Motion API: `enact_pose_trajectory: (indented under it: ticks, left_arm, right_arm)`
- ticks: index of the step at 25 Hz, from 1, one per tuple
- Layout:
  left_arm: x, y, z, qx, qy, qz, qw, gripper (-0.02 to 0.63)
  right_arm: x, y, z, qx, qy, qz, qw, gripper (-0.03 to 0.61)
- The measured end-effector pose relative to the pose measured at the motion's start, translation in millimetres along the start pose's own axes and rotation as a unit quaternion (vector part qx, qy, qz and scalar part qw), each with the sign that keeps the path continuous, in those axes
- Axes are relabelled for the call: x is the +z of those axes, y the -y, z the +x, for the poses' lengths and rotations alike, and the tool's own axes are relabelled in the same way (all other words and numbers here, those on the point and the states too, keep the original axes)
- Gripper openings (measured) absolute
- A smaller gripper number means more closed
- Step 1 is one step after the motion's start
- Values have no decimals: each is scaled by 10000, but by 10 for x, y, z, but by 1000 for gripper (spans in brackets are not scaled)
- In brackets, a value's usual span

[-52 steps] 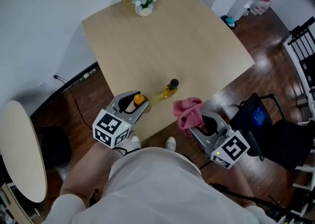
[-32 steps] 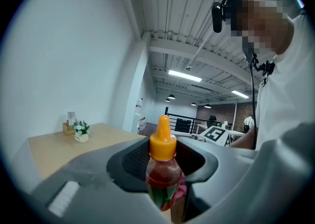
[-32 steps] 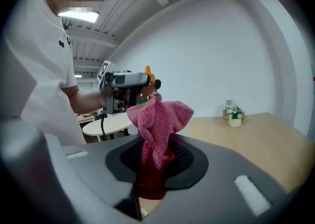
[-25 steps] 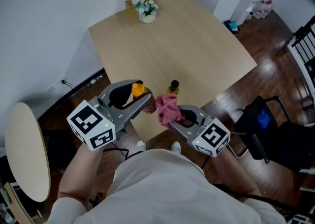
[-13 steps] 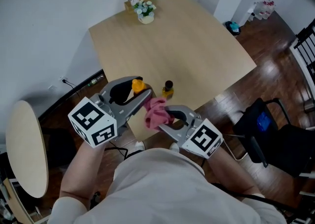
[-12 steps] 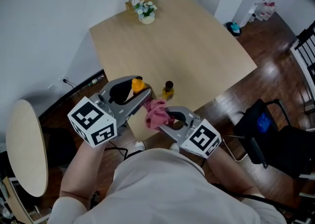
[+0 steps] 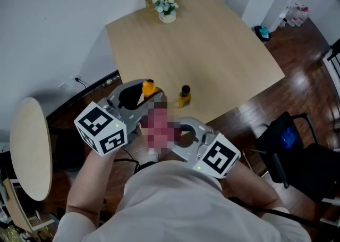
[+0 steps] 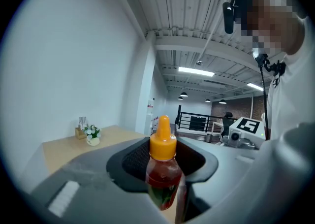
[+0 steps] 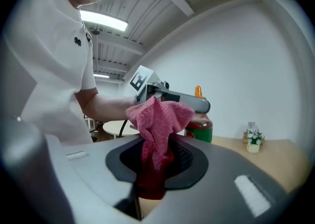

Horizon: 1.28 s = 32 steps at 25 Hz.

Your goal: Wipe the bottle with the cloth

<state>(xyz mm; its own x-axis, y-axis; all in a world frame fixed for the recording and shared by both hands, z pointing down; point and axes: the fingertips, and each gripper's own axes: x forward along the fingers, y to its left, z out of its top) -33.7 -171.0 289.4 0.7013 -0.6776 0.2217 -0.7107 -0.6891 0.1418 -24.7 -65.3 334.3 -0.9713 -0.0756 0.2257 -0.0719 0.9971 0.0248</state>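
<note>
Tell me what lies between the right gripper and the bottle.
The cloth, clamped in the right gripper, bunches up in front of the bottle; the right gripper view shows it.

obstacles: small bottle [image 7: 184,96] near edge, flower pot [image 7: 168,11] far corner | free: tabletop [image 7: 212,44] between

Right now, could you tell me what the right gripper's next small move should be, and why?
Probably ease the cloth sideways onto the bottle: the right gripper grips the cloth, the left gripper holds the bottle beside it, contact unclear.

Left claw [image 7: 151,98] holds orange-capped bottle [image 7: 148,88] beside right claw [image 7: 179,133].
</note>
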Motion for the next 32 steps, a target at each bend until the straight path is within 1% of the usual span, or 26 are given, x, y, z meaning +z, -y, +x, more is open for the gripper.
enact_pose_trajectory:
  ticks: [2, 4, 8, 12, 15, 17, 19, 21, 24, 28, 30, 32]
  left_arm:
    - [10, 56, 4, 35, 15, -33, 10000, 163]
    - [41, 112, 4, 68, 64, -47, 9999, 163]
    - [75, 176, -67, 156, 187, -47, 9997, 163]
    - [42, 196, -150, 233, 212, -116, 9994, 163]
    - [65, 208, -218, 228, 214, -94, 9995, 163]
    - [89, 198, -276, 230, 216, -42, 9995, 163]
    - [97, 166, -328, 249, 201, -2, 9995, 163]
    - [73, 142, -356, 253, 168, 9, 9995, 163]
    - [-10, 144, -371, 193, 80, 1, 9998, 163]
    - [-136, 241, -365, 44, -16, -15, 10000, 163]
    - [-175, 308, -364, -42, -20, -32, 10000, 163]
    - [-204, 369, -388, -91, -19, -42, 9999, 163]
  right_arm:
    - [47, 9, 51, 30, 45, -4, 10000, 91]
    - [-57, 43, 100, 38, 9, 47, 10000, 91]
    - [-513, 27, 207, 120, -220, 392, 9989, 91]
    - [-1037, -59, 231, 226, -696, 651, 9952, 91]
    - [-1156, -25, 91, 99, -807, 793, 9935, 91]
    - [-1085, 75, -43, -91, -724, 875, 9935, 91]
    - [-937, 209, -160, -293, -604, 837, 9942, 91]
    - [-734, 335, -254, -459, -465, 637, 9958, 91]
    - [-323, 462, -320, -600, -116, 305, 9977, 91]
    - [263, 501, -293, -572, 473, -5, 9972, 90]
    - [364, 497, -223, -495, 498, -146, 9974, 90]
    - [318, 471, -133, -383, 470, -75, 9981, 91]
